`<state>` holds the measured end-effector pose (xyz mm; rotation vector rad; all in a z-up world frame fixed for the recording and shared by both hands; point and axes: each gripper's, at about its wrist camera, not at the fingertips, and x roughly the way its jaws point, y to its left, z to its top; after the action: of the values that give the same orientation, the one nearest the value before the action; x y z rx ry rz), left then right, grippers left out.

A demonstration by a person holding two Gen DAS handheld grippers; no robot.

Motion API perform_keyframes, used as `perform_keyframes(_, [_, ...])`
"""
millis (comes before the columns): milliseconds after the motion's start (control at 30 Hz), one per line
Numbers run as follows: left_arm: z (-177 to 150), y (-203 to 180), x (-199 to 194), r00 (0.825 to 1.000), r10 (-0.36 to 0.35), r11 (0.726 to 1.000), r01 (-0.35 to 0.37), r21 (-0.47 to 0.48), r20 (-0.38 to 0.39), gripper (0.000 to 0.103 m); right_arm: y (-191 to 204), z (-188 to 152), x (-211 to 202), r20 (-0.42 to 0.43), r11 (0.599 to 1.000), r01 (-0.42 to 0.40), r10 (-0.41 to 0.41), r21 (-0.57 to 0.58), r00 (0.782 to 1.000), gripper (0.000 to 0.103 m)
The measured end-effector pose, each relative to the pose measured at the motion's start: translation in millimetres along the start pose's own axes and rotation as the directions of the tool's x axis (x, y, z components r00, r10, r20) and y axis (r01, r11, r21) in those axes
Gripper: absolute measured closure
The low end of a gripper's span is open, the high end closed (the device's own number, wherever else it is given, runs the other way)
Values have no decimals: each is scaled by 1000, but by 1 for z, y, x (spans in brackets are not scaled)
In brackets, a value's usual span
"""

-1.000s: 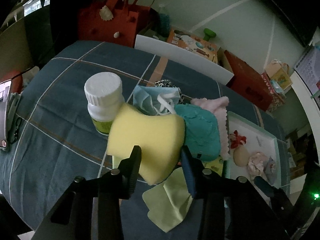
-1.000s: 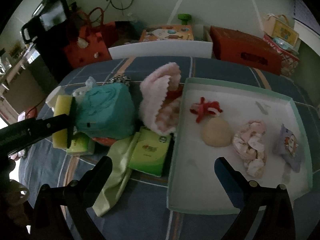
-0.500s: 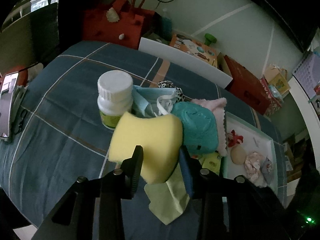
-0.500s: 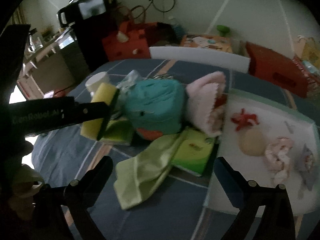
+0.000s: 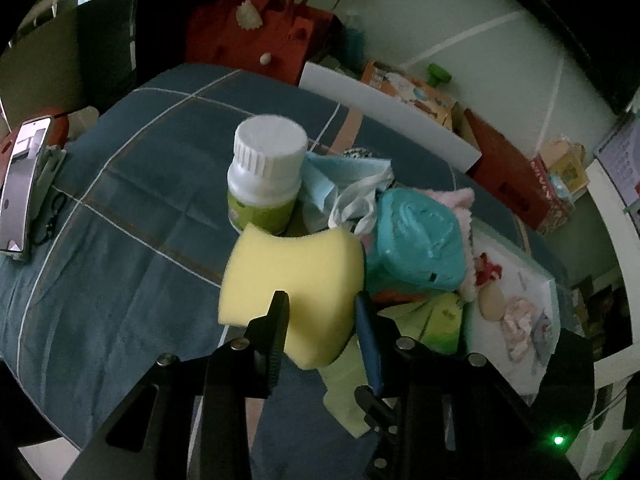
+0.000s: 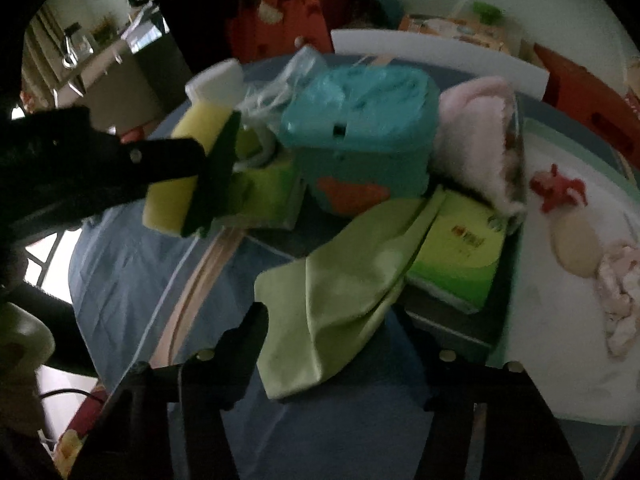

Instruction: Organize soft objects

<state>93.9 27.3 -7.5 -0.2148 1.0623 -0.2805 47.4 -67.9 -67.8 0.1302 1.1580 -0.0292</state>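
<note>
My left gripper [image 5: 322, 312] is shut on a yellow sponge [image 5: 292, 276] and holds it above the blue cloth-covered table, in front of a white-capped bottle [image 5: 266, 176]. The sponge also shows in the right wrist view [image 6: 188, 168], pinched by the left gripper [image 6: 216, 176]. My right gripper [image 6: 340, 332] is open and empty, low over a light green cloth [image 6: 340, 276]. Behind lie a teal pack [image 6: 360, 128], a pink towel [image 6: 476, 132], green tissue packs [image 6: 456, 256] and a face mask [image 5: 344, 188]. The white tray [image 6: 560, 392] at right holds several small soft items.
A phone [image 5: 20, 184] lies at the table's left edge. A red bag [image 5: 256, 44], a white board [image 5: 384, 112] and boxes [image 5: 408, 88] stand behind the table. A red box [image 5: 512, 176] is at the back right.
My left gripper has lifted the sponge and drawn it back towards me. My right gripper has moved left, away from the tray, and now hangs over the green cloth.
</note>
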Motion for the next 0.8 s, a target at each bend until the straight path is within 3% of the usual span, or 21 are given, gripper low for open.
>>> perform_keyframes(167, [-2, 2, 14, 999, 2, 1000, -2, 1, -42, 68, 2, -4, 11, -35, 999, 45, -46, -25, 998, 51])
perform_keyframes(333, [-3, 1, 20, 998, -11, 1000, 11, 3, -65, 67, 1, -6, 10, -25, 999, 44, -45, -24, 999, 76])
perform_keyframes(400, [-3, 1, 23, 997, -6, 1000, 7, 7, -79, 62, 0, -8, 8, -22, 999, 34, -35, -23, 999, 90])
perform_keyframes(467, [-4, 1, 28, 995, 16, 1000, -15, 11, -95, 46, 0, -8, 7, -21, 999, 26, -26, -21, 999, 92])
perform_keyframes(500, [-5, 1, 30, 994, 26, 1000, -25, 11, -102, 44, -1, -8, 7, -20, 999, 25, -25, -20, 999, 93])
perform_keyframes(733, [-7, 2, 39, 990, 40, 999, -38, 21, -134, 41, -11, 0, 0, -8, 1000, 12, -13, -7, 1000, 95])
perform_keyframes(800, [-8, -1, 42, 988, 55, 998, -50, 34, -146, 35, -13, 0, -1, -10, 1000, 10, -10, -4, 1000, 95])
